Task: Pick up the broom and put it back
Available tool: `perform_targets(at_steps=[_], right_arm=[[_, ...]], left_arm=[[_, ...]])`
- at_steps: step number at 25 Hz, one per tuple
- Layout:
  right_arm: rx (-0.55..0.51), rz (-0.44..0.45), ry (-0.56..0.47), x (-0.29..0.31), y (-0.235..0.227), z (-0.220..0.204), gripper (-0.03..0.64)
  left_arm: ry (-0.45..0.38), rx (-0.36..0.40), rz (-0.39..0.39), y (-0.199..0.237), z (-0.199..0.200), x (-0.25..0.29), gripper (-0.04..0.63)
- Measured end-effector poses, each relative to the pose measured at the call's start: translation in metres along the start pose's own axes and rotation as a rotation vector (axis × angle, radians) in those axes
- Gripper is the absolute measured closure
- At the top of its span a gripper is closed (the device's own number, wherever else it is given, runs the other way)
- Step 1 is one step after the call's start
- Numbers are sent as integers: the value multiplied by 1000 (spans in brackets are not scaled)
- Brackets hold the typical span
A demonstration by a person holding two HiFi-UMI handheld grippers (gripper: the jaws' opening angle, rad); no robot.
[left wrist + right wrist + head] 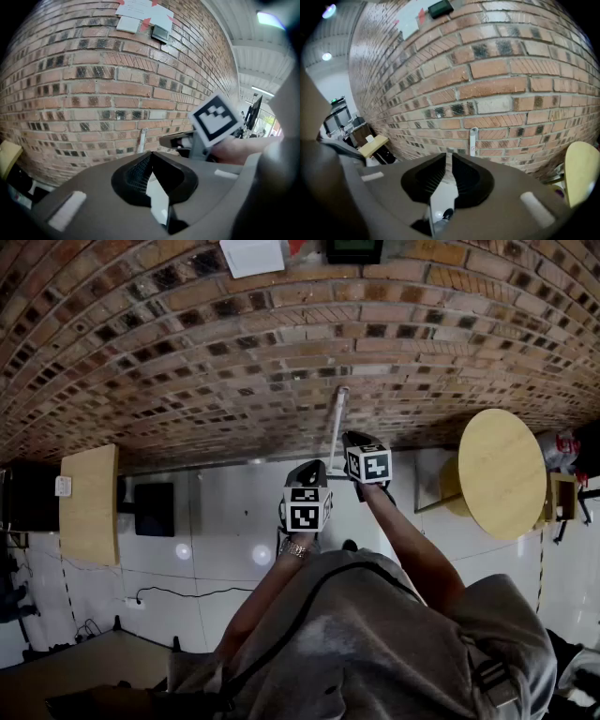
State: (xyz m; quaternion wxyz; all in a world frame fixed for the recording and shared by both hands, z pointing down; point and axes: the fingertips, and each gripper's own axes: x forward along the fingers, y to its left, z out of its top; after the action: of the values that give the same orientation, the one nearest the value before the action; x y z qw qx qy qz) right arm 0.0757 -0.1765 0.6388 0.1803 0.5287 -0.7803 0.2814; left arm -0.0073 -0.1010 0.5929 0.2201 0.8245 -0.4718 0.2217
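While the head view sets the broom handle point(337, 427) at twelve o'clock against the brick wall point(187, 352), the gripper views show left gripper point(150, 154) and right gripper point(448, 157) jaws together, empty.

nothing legible: print on the wall papers point(140, 14) and the sticker point(473, 150) on the broom handle point(474, 137) too small to read.
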Motion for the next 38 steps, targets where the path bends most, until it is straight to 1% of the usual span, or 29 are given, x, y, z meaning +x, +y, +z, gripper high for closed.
perform_targets(at_steps=[2,5,7,10,11,13,15,17,18,20,22,23,27,30,34,36,38], right_arm=[[11,-60,34,42,-22,3,554],[23,-134,94,99,-51,5,511],[69,-169,119,124,-67,6,508],[162,-214,160,150,-83,3,494],[175,-229,175,157,-87,3,494],[160,-251,208,169,-94,1,494],[149,-253,234,180,-99,-1,494],[164,-245,245,189,-101,0,494],[173,-243,251,192,-103,2,481],[181,-244,262,191,-105,3,476],[148,-248,263,188,-105,5,482],[119,-246,265,186,-105,5,523],[50,-179,301,163,-99,-6,520],[22,-126,307,128,-70,-12,519],[-41,-81,252,71,-27,8,515],[-71,-72,214,50,-13,26,517],[-74,-66,186,37,-6,43,518]], left_arm=[[-22,1,-30,13,20,2,588],[-49,-3,-42,42,48,8,588],[-38,-2,-36,62,57,14,588],[5,-13,-35,81,56,25,589],[18,-18,-40,85,54,28,588],[37,-26,-53,88,52,34,588],[51,-31,-57,91,50,40,589],[61,-38,-52,96,51,46,588],[63,-41,-49,98,53,48,588],[62,-42,-45,100,57,53,588],[62,-48,-43,99,59,58,588],[61,-53,-43,99,62,61,588],[57,-48,-58,85,71,74,588],[53,-28,-72,76,80,85,588],[36,0,-91,67,92,96,589],[30,-1,-98,65,96,100,589],[30,-7,-105,63,99,103,589]])
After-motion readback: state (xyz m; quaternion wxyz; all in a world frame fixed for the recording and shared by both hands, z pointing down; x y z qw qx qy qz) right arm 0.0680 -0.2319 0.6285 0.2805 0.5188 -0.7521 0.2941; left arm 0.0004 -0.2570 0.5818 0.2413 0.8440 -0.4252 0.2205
